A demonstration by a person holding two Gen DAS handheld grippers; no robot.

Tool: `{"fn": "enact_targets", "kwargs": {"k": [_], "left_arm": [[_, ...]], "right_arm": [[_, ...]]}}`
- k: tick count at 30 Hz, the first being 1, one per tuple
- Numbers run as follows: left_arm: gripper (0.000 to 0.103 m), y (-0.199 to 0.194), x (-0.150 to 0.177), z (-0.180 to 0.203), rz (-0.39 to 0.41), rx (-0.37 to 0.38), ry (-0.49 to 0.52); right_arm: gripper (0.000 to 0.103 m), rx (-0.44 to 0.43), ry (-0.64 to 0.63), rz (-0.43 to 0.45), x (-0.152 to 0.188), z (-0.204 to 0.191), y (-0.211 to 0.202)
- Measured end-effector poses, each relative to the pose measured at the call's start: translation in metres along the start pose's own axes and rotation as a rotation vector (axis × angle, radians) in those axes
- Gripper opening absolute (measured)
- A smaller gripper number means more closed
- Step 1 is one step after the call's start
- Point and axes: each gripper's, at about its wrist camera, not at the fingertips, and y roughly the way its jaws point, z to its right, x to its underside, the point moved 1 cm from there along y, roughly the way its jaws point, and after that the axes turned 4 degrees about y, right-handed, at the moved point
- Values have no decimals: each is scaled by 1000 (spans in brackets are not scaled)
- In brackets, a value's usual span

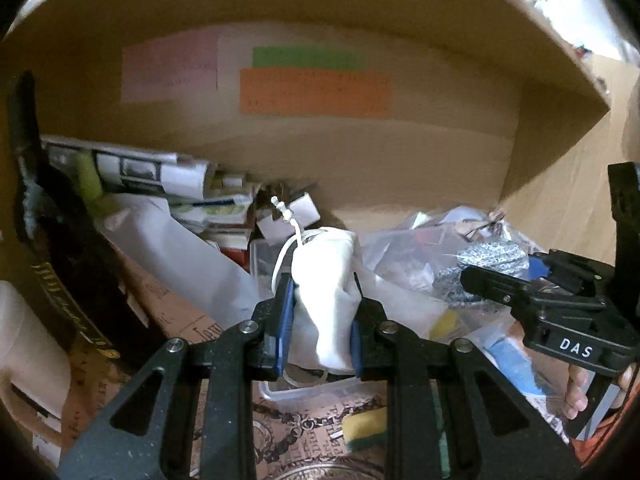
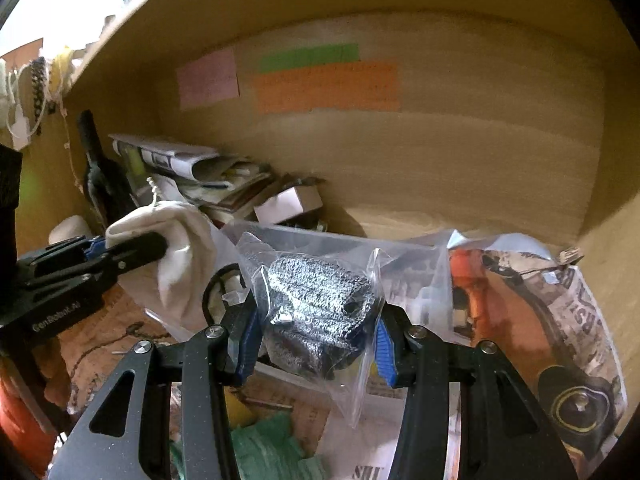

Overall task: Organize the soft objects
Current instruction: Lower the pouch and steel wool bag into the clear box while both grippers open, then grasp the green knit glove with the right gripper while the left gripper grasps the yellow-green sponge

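My left gripper (image 1: pixel 318 300) is shut on a white cloth drawstring pouch (image 1: pixel 326 280) and holds it above the clutter in a wooden cabinet. The pouch also shows in the right wrist view (image 2: pixel 176 240), with the left gripper (image 2: pixel 132 250) clamped on it. My right gripper (image 2: pixel 316 320) is shut on a clear plastic bag holding a grey knitted item (image 2: pixel 316 304). In the left wrist view the right gripper (image 1: pixel 496 280) sits to the right, against that grey item (image 1: pixel 488 260).
The cabinet's back wall (image 1: pixel 400 152) carries pink, green and orange notes. Rolled papers and small boxes (image 1: pixel 160 176) pile at the back left. A dark bottle (image 1: pixel 52 240) leans at left. Plastic bags (image 2: pixel 540 312), a yellow-green sponge (image 1: pixel 366 426) and a green cloth (image 2: pixel 272 448) lie on the floor.
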Motion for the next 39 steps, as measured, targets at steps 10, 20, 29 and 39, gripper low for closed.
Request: {"fn": "enact_targets", "kwargs": {"k": [10,20,29,39], "left_arm": [[23,49,8,2,-126,11,12],[41,62,15,13,-167,25,40],[63,40,11,11,-119,26,32],[87,-11,4,11,1,35,40]], "right_arm": [[44,-7,20,-112,12,9,38],[45,7,-6,-155,20,6,50],[70,22,-34,-109,15,-1,32],[83,-1,-29,-5,4,-3,-18]]}}
